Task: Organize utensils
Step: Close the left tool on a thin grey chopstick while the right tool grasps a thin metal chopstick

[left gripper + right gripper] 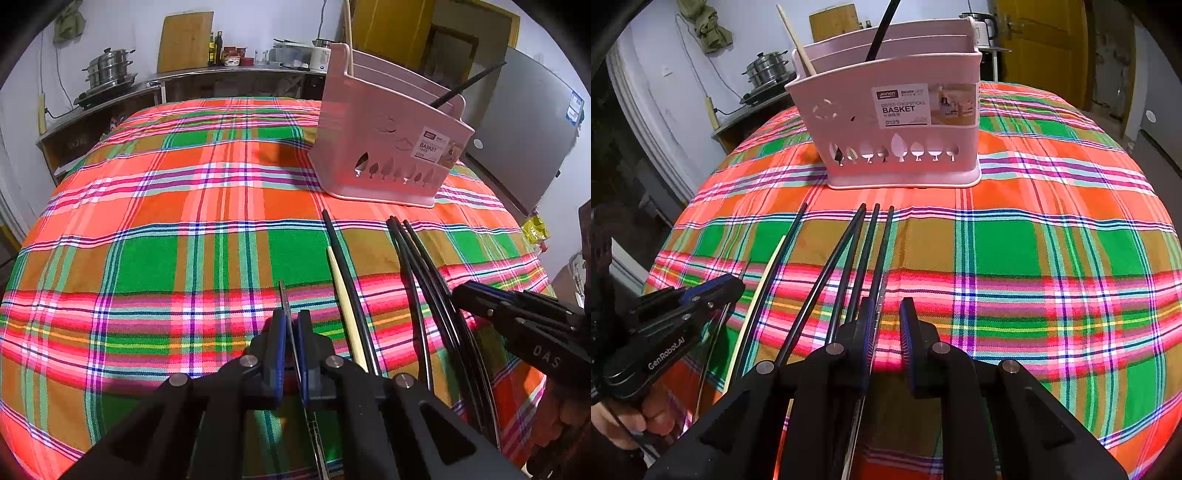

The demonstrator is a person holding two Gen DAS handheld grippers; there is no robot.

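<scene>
The left gripper (pixel 291 332) fingers are clenched on a thin metal utensil (pixel 285 299), its far tip blurred. The right gripper (pixel 886 332) fingers stand slightly parted, grasping nothing, beside black chopsticks (pixel 849 266).

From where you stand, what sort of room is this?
Most likely a home kitchen: a stacked steamer pot on a stove, oil bottles on the counter, and a chopstick basket on the plaid-covered table.

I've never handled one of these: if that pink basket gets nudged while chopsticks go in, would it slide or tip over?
The pink basket looks like thin plastic with cut-out holes, so it is probably light and might slide on the plaid cloth. Its base flares wider than its walls, which should resist tipping. The chopsticks leaning inside, one pale and one black, stick out high and might lever it slightly.
</scene>
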